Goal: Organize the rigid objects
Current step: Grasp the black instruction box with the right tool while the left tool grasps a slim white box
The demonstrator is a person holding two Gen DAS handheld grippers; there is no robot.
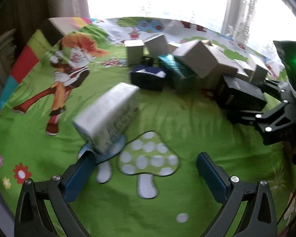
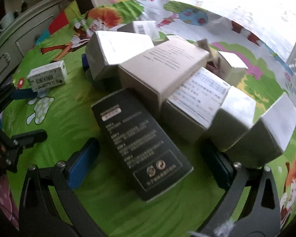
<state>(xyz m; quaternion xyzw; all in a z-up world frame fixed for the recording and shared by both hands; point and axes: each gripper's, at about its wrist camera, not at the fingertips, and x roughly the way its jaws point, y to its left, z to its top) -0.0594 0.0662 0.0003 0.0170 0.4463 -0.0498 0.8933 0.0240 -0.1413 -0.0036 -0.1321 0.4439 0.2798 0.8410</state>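
Both grippers released. Right gripper [image 2: 148, 165] straddles black box [image 2: 140, 148] at front of box pile [image 2: 167, 73] mid-bedspread [image 2: 69, 118]. Left gripper [image 1: 144, 169] empty beside lone silver box [image 1: 108, 118]. Risk: off-centre pinch twists black box, topples leaning pile.

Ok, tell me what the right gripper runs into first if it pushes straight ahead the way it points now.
Most likely the black box. It lies directly between the open jaws of the right gripper, its near end already level with them. The pile of white boxes sits beyond it. Exact depth is hard to judge through the fisheye.
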